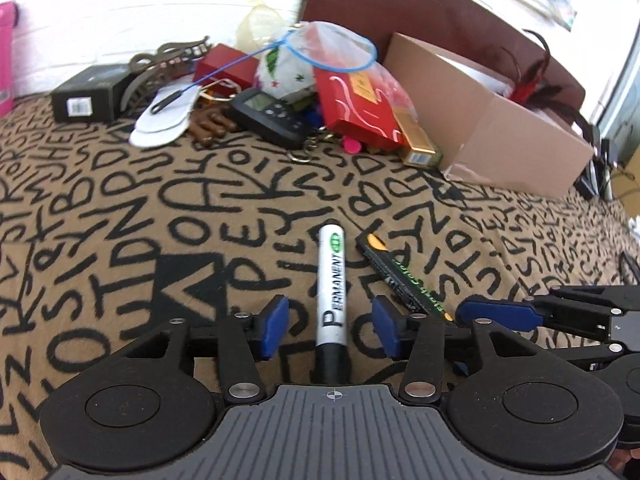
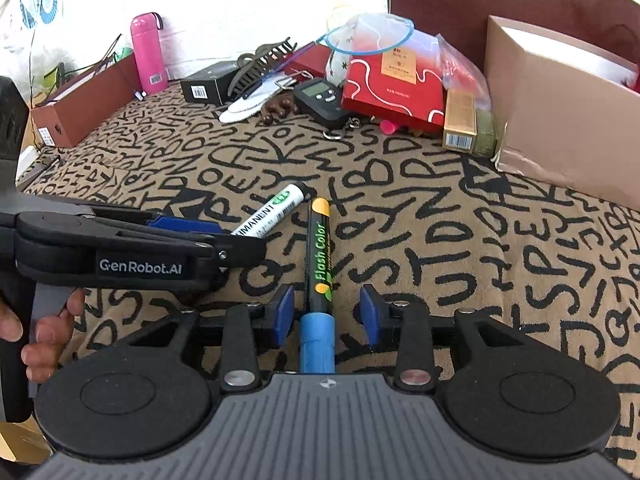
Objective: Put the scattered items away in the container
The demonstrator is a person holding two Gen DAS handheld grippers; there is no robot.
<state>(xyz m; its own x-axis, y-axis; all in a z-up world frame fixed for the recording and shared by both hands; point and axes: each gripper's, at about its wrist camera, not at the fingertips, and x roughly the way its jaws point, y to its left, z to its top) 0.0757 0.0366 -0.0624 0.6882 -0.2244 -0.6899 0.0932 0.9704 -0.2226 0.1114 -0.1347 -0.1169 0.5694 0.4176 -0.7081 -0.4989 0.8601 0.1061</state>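
Note:
A white permanent marker [image 1: 331, 276] with a black cap lies on the letter-print cloth between the blue pads of my left gripper [image 1: 331, 326]. The pads stand apart from it on both sides, so that gripper is open. Beside it lies a black Flash Color pen [image 2: 320, 248] with a blue cap, between the pads of my right gripper [image 2: 327, 312], which is also open with a gap on each side. The pen [image 1: 400, 276] and the marker [image 2: 276, 212] show in both views. An open cardboard box [image 1: 500, 120] [image 2: 560, 120] stands at the back right.
A heap at the back holds a red box [image 2: 394, 88], a black digital scale [image 2: 320, 98], a gold carton [image 2: 460, 124], a black box [image 2: 208, 84] and a blue-hooped net [image 1: 332, 48]. A pink bottle [image 2: 148, 52] and a long brown box [image 2: 80, 108] stand at the left. A hand [image 2: 44, 332] holds the left gripper's handle.

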